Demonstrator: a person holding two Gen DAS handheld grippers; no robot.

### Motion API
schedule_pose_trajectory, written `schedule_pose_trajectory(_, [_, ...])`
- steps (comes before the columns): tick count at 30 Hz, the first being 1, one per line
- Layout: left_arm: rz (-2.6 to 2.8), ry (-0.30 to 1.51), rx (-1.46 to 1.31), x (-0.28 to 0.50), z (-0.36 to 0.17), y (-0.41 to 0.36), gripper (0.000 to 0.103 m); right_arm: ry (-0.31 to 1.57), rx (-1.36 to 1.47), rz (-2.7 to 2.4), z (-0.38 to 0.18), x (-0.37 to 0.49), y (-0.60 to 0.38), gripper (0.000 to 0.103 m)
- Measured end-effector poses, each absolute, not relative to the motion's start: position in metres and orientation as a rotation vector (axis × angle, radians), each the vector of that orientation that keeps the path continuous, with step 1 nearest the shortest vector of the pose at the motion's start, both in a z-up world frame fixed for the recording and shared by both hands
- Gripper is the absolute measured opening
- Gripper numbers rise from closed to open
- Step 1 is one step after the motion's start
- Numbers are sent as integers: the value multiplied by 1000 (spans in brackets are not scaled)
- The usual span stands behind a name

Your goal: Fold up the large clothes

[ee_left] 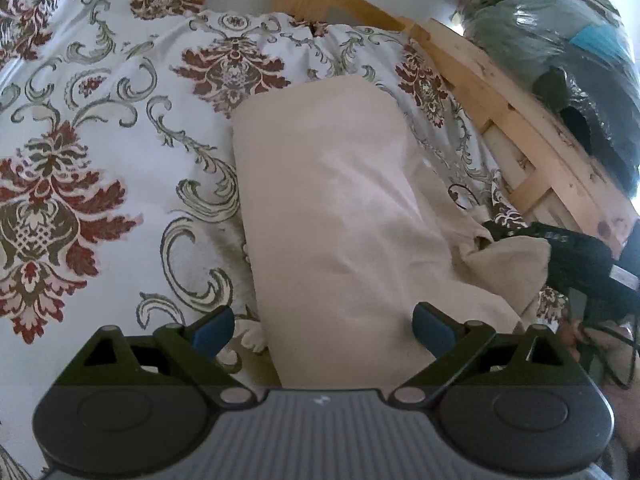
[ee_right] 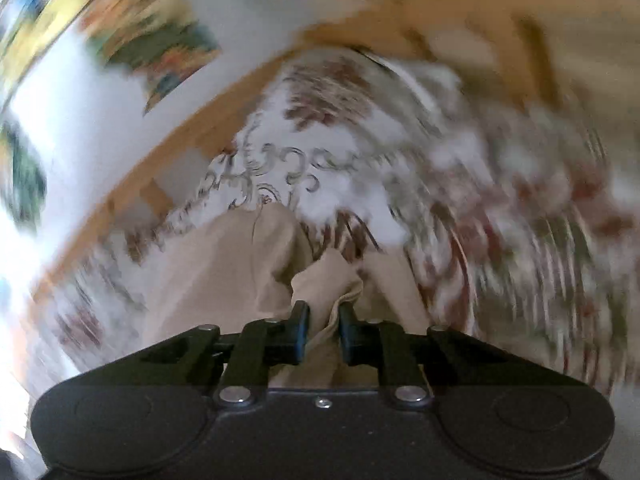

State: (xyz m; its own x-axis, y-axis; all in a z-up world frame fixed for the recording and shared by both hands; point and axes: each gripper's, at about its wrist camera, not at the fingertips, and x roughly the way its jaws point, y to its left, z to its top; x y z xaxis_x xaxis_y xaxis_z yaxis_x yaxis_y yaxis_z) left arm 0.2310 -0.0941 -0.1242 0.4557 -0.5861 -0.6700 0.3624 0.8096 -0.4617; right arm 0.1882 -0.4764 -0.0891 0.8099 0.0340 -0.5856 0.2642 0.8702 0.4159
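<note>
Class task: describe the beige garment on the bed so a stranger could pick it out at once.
Find the bed with the floral bedspread and wooden frame. On it lies the beige garment, one bunch pinched in the right tongs. It alone is plain and unpatterned.

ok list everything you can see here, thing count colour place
garment: one, beige, lying on the bedspread, one bunched edge in the right gripper
bedspread: one, white with red and grey-green floral print, covering the bed
bed frame: one, light wood, along the far edge
plastic-wrapped bundles: several, dark and teal, beyond the frame
left gripper: one, black with blue pads, open above the garment
right gripper: one, black, shut on the garment
</note>
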Motion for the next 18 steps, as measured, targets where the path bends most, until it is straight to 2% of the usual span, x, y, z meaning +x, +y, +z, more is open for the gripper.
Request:
schedule_pose_trajectory(3, [-591,927,-261,231,-126,-96,100,665,479,-154,-98,195,-477,17])
schedule_pose_trajectory(5, [-588,933,-262,232,-127,-96,100,684,528,-170,-98,191,-484,23])
schedule_pose_trajectory(6, [-589,935,-264,232,-127,-95,100,686,565,-176,-95,186,-487,31])
schedule_pose_trajectory(7, [-589,937,-267,233,-128,-95,100,695,601,-182,-91,178,-488,44])
schedule_pose_trajectory(8, [-590,939,-269,233,-128,-95,100,702,623,-184,-88,173,-487,51])
schedule_pose_trajectory(9, [-590,940,-269,233,-128,-95,100,709,637,-174,-84,168,-486,63])
schedule_pose_trajectory(10, [-590,940,-267,233,-127,-95,100,735,630,-158,-81,168,-484,70])
schedule_pose_trajectory(18, [-593,932,-248,233,-127,-97,101,970,130,-198,-69,161,-467,69])
